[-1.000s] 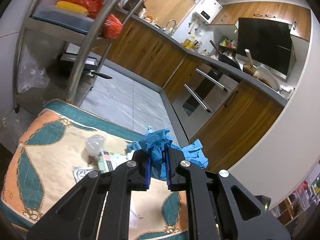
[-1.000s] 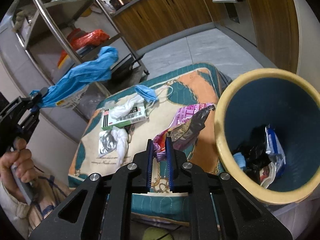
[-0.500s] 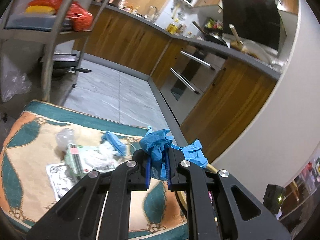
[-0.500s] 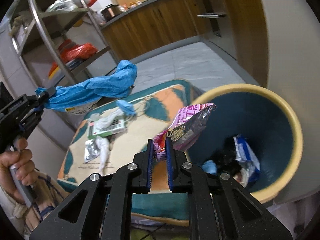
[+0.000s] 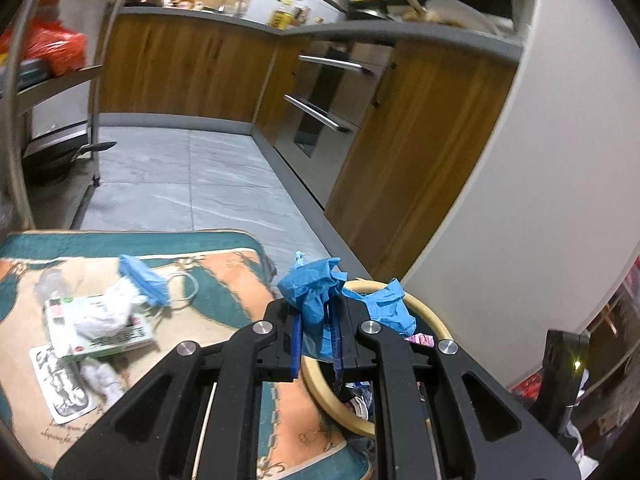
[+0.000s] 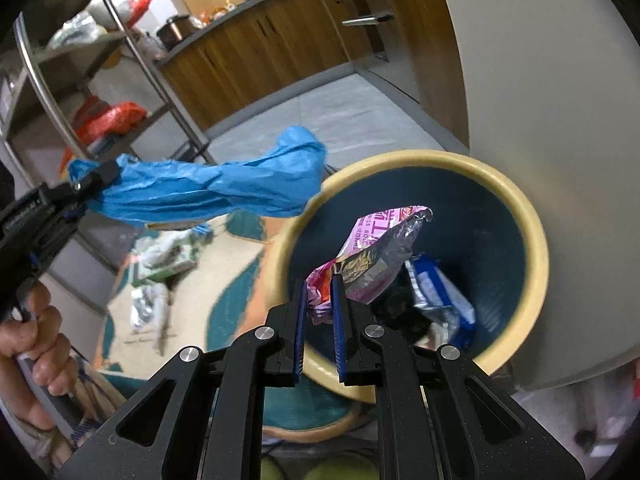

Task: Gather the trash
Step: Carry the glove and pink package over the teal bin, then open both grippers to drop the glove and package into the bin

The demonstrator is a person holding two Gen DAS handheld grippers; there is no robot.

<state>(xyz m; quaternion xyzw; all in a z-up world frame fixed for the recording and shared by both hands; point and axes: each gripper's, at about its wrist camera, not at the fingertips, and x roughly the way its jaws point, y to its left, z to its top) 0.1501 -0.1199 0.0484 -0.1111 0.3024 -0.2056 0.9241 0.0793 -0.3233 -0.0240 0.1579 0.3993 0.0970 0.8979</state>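
My left gripper (image 5: 316, 320) is shut on a crumpled blue glove (image 5: 316, 284), held above the edge of the cushion beside the bin. In the right wrist view the same glove (image 6: 208, 196) stretches out from the left gripper (image 6: 86, 184). My right gripper (image 6: 320, 292) is shut on a pink and silver snack wrapper (image 6: 376, 252), held over the mouth of the bin (image 6: 532, 240), which has a cream rim and dark blue inside. The bin (image 5: 320, 384) holds other wrappers (image 6: 436, 292).
The patterned cushion (image 5: 224, 292) still carries a blue face mask (image 5: 142, 280), a green and white box (image 5: 96, 328), white tissue (image 5: 100, 372) and a foil packet (image 5: 60, 384). A metal shelf rack (image 6: 52, 80) stands at left; wooden cabinets (image 5: 400, 152) and a white wall (image 5: 540, 220) lie beyond.
Both grippers have moved right toward the bin. The wrapper now hangs over the bin's opening, and the glove has come up to its rim.
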